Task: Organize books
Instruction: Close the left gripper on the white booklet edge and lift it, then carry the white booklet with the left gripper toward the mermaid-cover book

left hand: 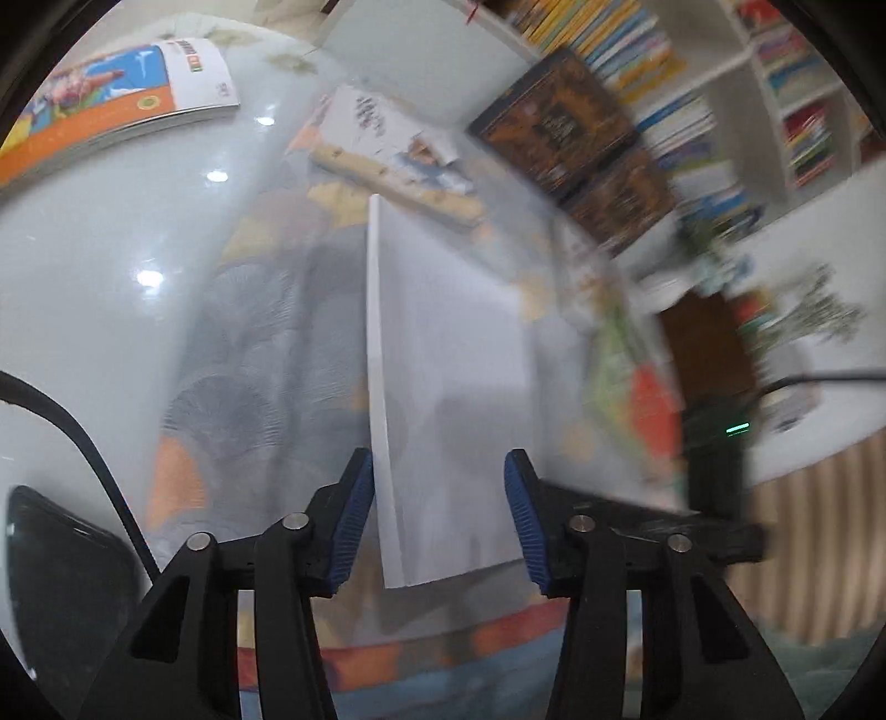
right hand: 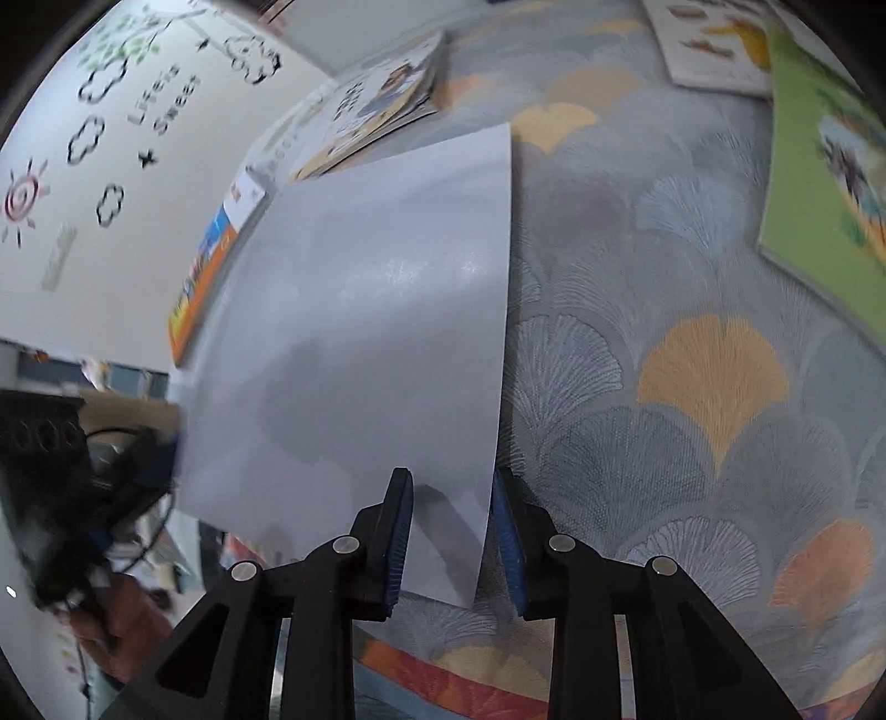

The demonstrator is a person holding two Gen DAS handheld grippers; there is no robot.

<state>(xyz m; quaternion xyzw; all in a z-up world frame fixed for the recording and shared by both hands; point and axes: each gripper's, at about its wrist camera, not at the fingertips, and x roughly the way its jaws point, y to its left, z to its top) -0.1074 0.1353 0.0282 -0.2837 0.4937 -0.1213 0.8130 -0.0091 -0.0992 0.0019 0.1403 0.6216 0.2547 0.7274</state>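
A thin book with a plain white cover stands between both grippers above the fan-patterned cloth. My left gripper is open, the book's near edge between its blue pads and close to the left pad. My right gripper is open around the same white book, its right pad near the cover's edge. Whether either pad touches the book is unclear. An orange and blue book lies on the white table. A white illustrated book lies further back.
A dark book leans against shelves full of books at the right. A green book and a white picture book lie on the cloth. A black device with a cable lies at lower left. Both views are motion-blurred.
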